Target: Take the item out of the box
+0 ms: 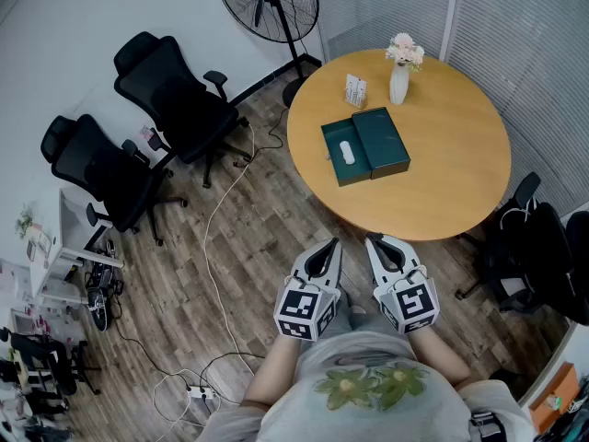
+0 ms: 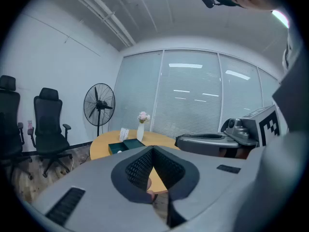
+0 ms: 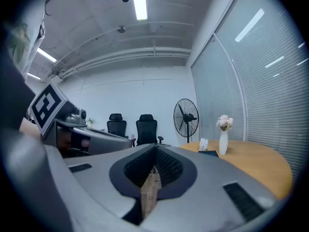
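Observation:
An open dark green box lies on the round wooden table, with its lid folded out to the right. A small white item rests inside the box. My left gripper and right gripper hang side by side close to my body, short of the table's near edge and well away from the box. Both are shut with nothing between the jaws. The box shows small and far off in the left gripper view, and as a dark sliver in the right gripper view.
A white vase of flowers and a small card stand sit behind the box. A standing fan, two black office chairs and cables occupy the wooden floor at left. Another chair is at the right.

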The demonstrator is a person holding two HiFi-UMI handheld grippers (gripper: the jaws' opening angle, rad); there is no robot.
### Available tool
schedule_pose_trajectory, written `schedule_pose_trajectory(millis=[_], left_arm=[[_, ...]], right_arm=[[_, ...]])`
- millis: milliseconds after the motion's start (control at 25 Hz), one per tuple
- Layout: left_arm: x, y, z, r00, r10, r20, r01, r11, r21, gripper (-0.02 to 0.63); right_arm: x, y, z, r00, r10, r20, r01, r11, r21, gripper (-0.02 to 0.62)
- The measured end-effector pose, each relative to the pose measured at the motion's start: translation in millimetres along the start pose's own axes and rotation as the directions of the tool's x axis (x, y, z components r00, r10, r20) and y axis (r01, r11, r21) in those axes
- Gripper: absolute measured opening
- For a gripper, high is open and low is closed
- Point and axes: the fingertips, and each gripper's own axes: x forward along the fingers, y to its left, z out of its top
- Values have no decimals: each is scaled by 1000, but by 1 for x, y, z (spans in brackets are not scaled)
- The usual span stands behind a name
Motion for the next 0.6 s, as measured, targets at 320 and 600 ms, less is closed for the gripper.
schedule_pose_trajectory(millis=[320,600], left_arm=[[18,5,14,1000,-12,7,12,1000,-7,2],[40,25,14,1000,-28,1,28,999,-18,2]], right_arm=[[14,-14,13,1000,-9,10,9,1000,-5,3],[42,-32,20,999,-47,27,47,999,-26,5]])
